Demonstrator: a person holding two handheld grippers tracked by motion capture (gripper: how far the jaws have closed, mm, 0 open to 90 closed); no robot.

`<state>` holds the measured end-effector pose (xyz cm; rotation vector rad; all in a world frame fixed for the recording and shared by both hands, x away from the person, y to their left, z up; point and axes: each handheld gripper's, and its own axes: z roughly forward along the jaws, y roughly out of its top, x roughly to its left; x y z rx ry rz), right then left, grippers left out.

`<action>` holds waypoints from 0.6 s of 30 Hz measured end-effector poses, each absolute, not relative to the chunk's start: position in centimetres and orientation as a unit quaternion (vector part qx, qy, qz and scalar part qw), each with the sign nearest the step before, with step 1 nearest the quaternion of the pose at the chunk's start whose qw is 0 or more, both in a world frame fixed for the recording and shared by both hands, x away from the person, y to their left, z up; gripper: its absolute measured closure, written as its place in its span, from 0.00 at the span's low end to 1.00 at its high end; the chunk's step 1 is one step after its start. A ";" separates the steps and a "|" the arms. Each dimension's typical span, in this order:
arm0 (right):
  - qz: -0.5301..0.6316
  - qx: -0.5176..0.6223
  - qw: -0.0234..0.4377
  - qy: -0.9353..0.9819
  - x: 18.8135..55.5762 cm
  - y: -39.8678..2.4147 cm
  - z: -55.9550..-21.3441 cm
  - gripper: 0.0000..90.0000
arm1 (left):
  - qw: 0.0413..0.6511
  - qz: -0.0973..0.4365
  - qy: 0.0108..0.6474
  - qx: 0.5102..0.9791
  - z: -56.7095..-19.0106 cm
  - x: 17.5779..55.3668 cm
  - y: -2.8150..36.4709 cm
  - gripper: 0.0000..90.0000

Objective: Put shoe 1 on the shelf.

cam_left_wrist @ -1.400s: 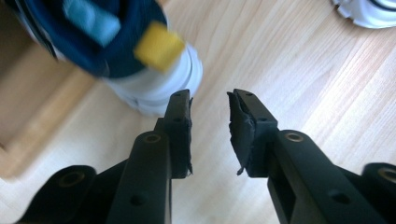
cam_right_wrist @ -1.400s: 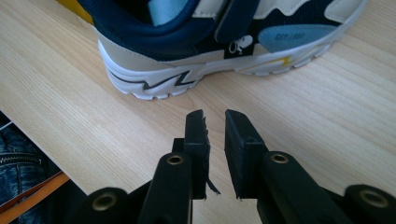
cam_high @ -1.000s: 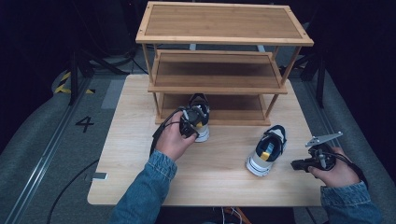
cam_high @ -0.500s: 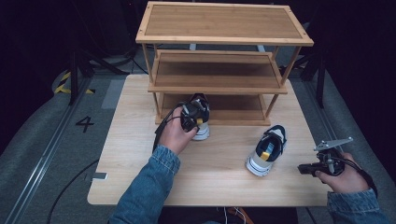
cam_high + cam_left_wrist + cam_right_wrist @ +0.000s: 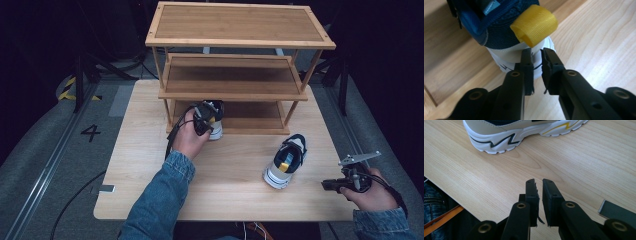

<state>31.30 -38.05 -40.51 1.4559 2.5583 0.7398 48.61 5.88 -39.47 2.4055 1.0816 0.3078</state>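
Blue-heeled shoe [image 5: 506, 27] stands at the rack's [image 5: 240, 95] bottom shelf edge, 12 o'clock of the left gripper [image 5: 536, 53]. Jaws have just been opening, a slit apart, nothing between; heel could catch and topple. Right gripper [image 5: 538, 185] nearly closed, empty.

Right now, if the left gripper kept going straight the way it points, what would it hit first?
The left gripper would most likely meet the white heel of the shoe just ahead, below its yellow pull loop.

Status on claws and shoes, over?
Left claw jaws just opening, nothing between, behind heel of shoe at rack bottom shelf. Right claw shut, empty. Second shoe waits on table. Nothing blocking.
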 end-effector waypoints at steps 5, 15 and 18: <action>0.241 0.476 0.051 0.844 31.2 -37.9 -40.6 0.92 | 0.230 0.117 0.411 0.875 -40.3 48.9 6.2 0.83; 0.246 0.469 0.053 0.846 31.5 -37.6 -40.3 0.92 | 0.247 0.097 0.419 0.868 -41.1 48.7 6.3 0.91; 0.248 0.468 0.054 0.847 31.4 -37.5 -40.4 0.92 | 0.261 0.099 0.421 0.863 -41.2 48.9 6.6 0.93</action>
